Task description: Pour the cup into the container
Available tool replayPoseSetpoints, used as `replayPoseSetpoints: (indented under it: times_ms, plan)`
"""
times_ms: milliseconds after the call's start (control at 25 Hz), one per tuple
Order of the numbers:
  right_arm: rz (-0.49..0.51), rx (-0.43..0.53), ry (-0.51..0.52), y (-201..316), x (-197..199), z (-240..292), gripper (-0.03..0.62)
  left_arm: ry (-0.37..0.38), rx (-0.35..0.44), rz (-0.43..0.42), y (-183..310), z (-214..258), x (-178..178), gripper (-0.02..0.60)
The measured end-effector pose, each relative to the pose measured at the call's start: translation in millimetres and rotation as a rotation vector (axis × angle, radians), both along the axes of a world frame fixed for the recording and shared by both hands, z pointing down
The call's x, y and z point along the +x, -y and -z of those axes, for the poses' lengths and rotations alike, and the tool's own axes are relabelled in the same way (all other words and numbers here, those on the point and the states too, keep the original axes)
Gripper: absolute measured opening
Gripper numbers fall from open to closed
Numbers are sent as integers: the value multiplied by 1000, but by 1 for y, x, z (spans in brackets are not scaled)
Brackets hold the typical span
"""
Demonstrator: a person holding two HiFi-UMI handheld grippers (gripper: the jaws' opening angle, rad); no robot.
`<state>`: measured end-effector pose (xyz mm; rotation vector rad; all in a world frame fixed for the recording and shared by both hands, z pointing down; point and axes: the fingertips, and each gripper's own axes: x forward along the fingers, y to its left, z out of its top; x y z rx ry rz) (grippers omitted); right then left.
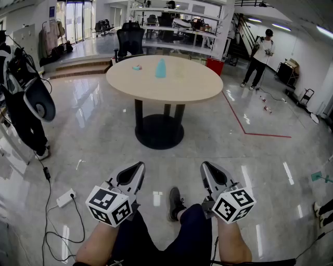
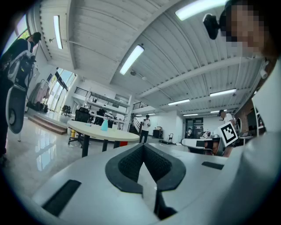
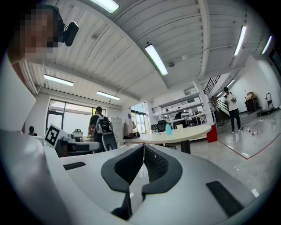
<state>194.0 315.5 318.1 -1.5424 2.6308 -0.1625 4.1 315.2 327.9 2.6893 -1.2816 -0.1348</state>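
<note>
Left claw (image 1: 138, 166): closed, empty, lower left of centre.
Right claw (image 1: 204, 165): closed, empty, lower right of centre.
Surface (image 1: 179, 87): upper centre, bearing a blue cup (image 1: 161, 68).

Nothing legible from here: the cube (image 1: 109, 204) on the left gripper (image 1: 138, 166) and its twin (image 1: 234, 204) on the right gripper (image 1: 205, 165) show only black-and-white square patterns, and the blue wall sign (image 1: 52, 11) is too small to read.

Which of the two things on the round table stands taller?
The pale blue vessel near the table's middle; the small item left of it sits low.
</note>
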Motion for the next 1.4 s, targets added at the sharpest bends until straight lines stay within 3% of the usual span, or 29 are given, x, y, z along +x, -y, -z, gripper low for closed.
replayPoseSetpoints:
  times_ms: [360,680,1000,1160,1400]
  plan:
    - [45,46,-34,59,-6,28,5,-15,-11,-37,57,9,14,-2]
    - [73,41,-35,162,-26,26,5,-15,-24,-22,148,1,1,-2]
    - [91,66,-39,276,-17,29,5,-15,-8,-27,267,9,21,-2]
    - [70,84,-39,340,-5,30,5,-7,4,-56,335,16,40,-2]
    - [61,94,-36,446,-16,35,6,-14,46,-109,430,34,40,-2]
